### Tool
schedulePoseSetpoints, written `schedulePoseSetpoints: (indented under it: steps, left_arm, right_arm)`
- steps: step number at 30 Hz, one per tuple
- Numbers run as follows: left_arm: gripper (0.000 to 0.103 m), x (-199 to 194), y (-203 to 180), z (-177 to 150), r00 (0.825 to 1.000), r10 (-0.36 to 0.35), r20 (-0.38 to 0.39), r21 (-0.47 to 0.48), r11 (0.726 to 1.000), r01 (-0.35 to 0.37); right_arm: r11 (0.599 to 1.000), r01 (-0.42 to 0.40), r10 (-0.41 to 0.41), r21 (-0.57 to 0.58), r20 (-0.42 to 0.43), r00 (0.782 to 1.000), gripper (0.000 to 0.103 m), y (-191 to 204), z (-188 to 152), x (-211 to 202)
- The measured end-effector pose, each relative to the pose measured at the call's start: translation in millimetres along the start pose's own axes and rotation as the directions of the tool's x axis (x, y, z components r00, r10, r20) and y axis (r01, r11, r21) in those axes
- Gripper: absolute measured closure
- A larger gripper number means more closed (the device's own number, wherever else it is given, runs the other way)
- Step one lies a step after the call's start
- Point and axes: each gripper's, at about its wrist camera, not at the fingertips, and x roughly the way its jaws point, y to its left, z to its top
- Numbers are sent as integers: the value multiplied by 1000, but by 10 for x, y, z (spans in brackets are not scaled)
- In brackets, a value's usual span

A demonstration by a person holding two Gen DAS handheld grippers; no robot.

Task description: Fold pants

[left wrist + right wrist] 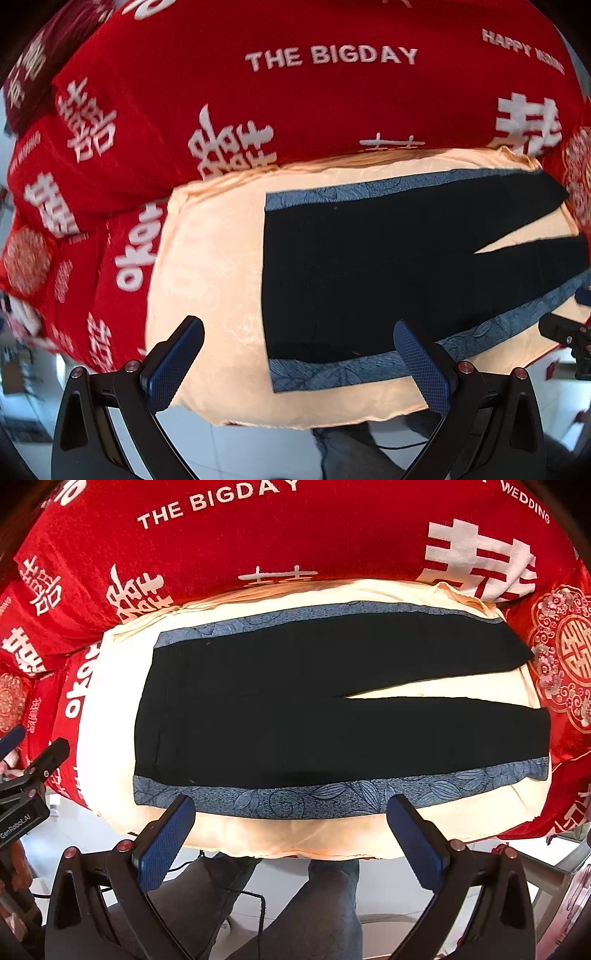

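Observation:
Black pants [295, 705] with blue patterned side stripes [332, 797] lie flat on a cream cushion [295, 838], waistband at the left, the two legs spread apart toward the right. They also show in the left wrist view [369, 273]. My right gripper [291, 834] is open and empty, hovering just in front of the near stripe. My left gripper [299, 365] is open and empty, over the cushion's [207, 277] near edge by the waistband corner. The right gripper's body shows at the right edge of the left wrist view [569, 332].
A red quilt [295, 542] with white lettering surrounds the cushion at the back and sides. The person's legs in grey trousers [325, 904] and a black cable are below the cushion's front edge. The left gripper's body [26, 794] is at the left.

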Motion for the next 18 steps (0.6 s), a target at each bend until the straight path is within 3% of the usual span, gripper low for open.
schedulePoseSetpoints:
  steps: [5,8,14,18]
  left_arm:
    - [0,43,45,-75,998,-1,-62,-149,989,-9]
    - [0,76,46,-170,996,-16,-87,-237,971,-5]
    - [0,322,110,-488,984,-64,-166,-360,933,0]
    - [0,721,240,-780,970,-134,-201,-413,910,40]
  right_arm:
    - [997,-72,72,22,-8,997,0,-226,4,9]
    - [985,-156,159,74,-29,987,0,-458,8,25]
    - [961,-269,275,68,-99,956,0,-670,-78,287]
    - [918,-370,389,142,-139,911,0,-617,-216,604]
